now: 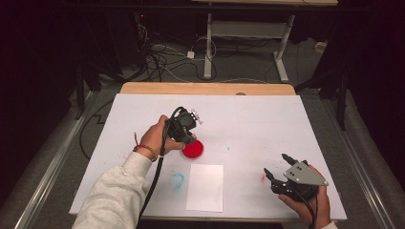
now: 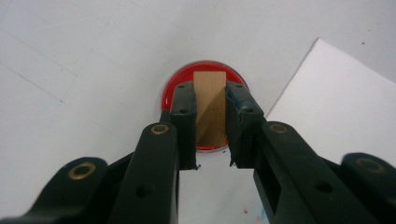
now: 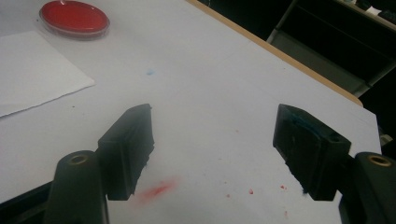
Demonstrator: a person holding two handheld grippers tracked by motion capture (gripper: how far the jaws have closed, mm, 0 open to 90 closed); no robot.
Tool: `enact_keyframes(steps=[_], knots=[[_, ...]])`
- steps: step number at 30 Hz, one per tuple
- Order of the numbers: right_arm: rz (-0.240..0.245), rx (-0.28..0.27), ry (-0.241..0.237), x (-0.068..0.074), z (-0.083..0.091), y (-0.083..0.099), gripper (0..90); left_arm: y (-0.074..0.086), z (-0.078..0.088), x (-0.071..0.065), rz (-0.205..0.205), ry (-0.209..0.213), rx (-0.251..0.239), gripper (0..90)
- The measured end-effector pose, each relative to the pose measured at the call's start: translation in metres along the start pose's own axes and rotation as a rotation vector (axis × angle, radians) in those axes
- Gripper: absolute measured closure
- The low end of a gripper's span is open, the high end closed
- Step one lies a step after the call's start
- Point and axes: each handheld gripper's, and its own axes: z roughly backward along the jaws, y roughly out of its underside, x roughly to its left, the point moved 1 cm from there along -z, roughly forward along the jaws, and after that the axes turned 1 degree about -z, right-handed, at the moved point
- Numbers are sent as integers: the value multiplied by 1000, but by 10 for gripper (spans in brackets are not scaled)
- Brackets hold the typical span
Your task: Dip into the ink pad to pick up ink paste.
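Two claws work over a white-covered tabletop (image 1: 248, 114). Nearest the person, at the front right edge, the right claw (image 1: 277, 168) is held in a hand low over the sheet with its black jaws spread wide and nothing between them; a grey three-cornered plate sits on top of it. A smeared red paint mark (image 3: 156, 190) lies on the white surface just under that claw, with small red specks near it. Left of it, near the front edge, lies a plain white rectangle of paper (image 1: 205, 187), flat and matte, and beside its left edge a faint blue smudge (image 1: 177, 180).

Farther in, just beyond the paper's top left corner, sits a shallow round dish (image 1: 193, 149) with a clear rim, filled with glossy red paint. The left claw (image 2: 211, 125) points down over it, clenched on a small flat wooden block (image 2: 210, 100), pale and smooth, whose far end sits over the red. Beyond, the bare wooden edge of the tabletop shows.
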Motion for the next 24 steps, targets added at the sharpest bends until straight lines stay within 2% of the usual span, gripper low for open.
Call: enact_keyframes(steps=[4, 10, 13, 24], knots=[[4, 3, 0, 0, 0, 0, 289, 2, -16, 1, 3, 2, 33, 736], [2, 3, -3, 1, -1, 0, 289, 4, -38, 2, 6, 31, 65, 737], [2, 1, -4, 1, -1, 0, 288, 3, -48, 0, -10, 36, 100, 736], [9, 0, -7, 2, 0, 0, 287, 5, -50, 2, 17, 50, 89, 737]])
